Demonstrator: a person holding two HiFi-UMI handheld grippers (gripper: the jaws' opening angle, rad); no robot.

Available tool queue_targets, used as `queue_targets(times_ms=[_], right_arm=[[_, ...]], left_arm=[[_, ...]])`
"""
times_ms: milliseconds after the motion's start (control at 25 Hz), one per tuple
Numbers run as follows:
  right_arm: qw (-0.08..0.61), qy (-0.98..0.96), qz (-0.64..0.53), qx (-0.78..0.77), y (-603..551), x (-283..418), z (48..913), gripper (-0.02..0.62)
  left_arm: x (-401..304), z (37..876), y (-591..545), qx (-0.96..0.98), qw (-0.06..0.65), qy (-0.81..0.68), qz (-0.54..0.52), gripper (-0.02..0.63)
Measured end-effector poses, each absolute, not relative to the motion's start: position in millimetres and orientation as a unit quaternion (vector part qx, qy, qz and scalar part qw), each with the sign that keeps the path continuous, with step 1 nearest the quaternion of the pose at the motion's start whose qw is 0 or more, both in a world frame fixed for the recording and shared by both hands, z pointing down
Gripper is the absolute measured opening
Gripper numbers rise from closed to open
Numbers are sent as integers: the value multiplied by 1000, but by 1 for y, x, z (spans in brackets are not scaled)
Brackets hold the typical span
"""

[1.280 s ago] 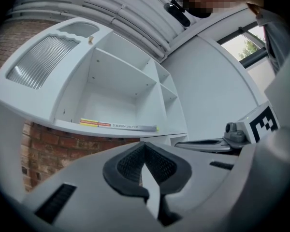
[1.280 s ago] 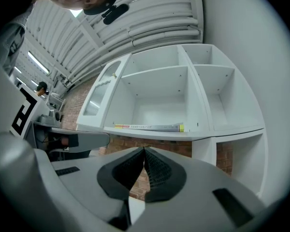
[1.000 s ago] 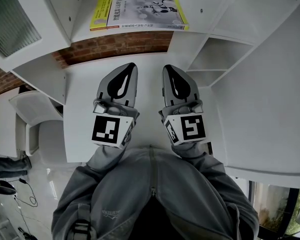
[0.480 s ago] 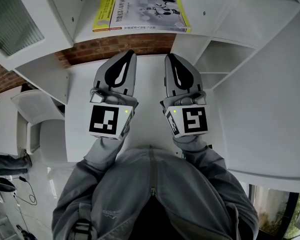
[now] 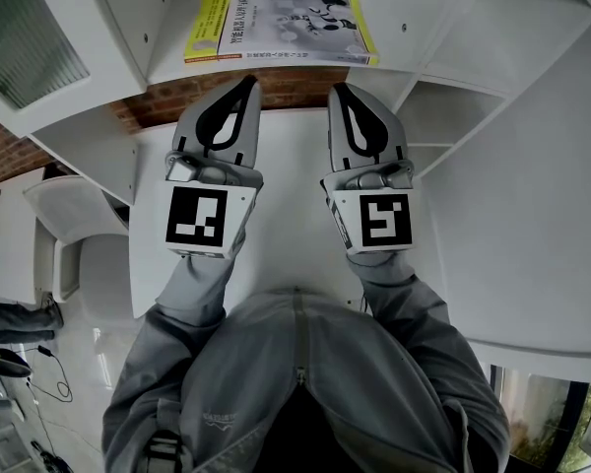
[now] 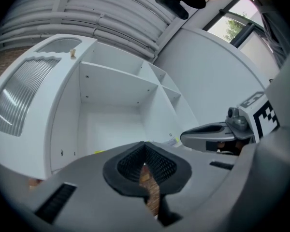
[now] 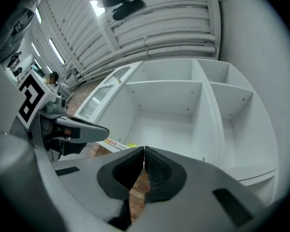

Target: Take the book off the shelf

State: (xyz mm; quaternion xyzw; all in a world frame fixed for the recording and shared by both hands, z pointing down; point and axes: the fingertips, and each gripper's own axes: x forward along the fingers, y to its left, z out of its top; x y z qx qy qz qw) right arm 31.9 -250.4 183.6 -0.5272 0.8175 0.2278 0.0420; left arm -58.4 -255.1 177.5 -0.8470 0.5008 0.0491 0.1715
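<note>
The book [image 5: 281, 26] lies flat on a white shelf board [image 5: 167, 62] at the top of the head view; it has a yellow spine and a grey printed cover. My left gripper [image 5: 247, 81] points up at it, its tip just below the book's left half, jaws shut and empty. My right gripper [image 5: 337, 89] stands beside it under the book's right half, also shut and empty. In the right gripper view a strip of the book [image 7: 115, 143] peeks over the closed jaws [image 7: 143, 153]. The left gripper view shows its closed jaws [image 6: 145, 149] and the right gripper [image 6: 217, 134].
The white shelf unit [image 7: 203, 88] has several open compartments. A brick wall [image 5: 227, 87] shows below the book's shelf. A white chair [image 5: 69, 235] stands at the left. The person's grey sweater [image 5: 295, 382] fills the lower head view.
Both grippers have moved up and forward toward the shelf with the book. Their jaws stay shut and the book has not moved.
</note>
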Motion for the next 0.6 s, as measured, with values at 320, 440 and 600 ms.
queue_targets(times_ms=[320, 440, 600], right_arm=[[20, 816, 251, -520, -260, 29, 170, 28], [6, 815, 263, -516, -264, 29, 168, 28], [-16, 808, 290, -512, -267, 27, 165, 28]], left_arm=[[-60, 175, -268, -839, 217, 499, -20, 6], [-61, 174, -272, -833, 234, 499, -47, 7], [-62, 173, -275, -828, 252, 497, -69, 8]])
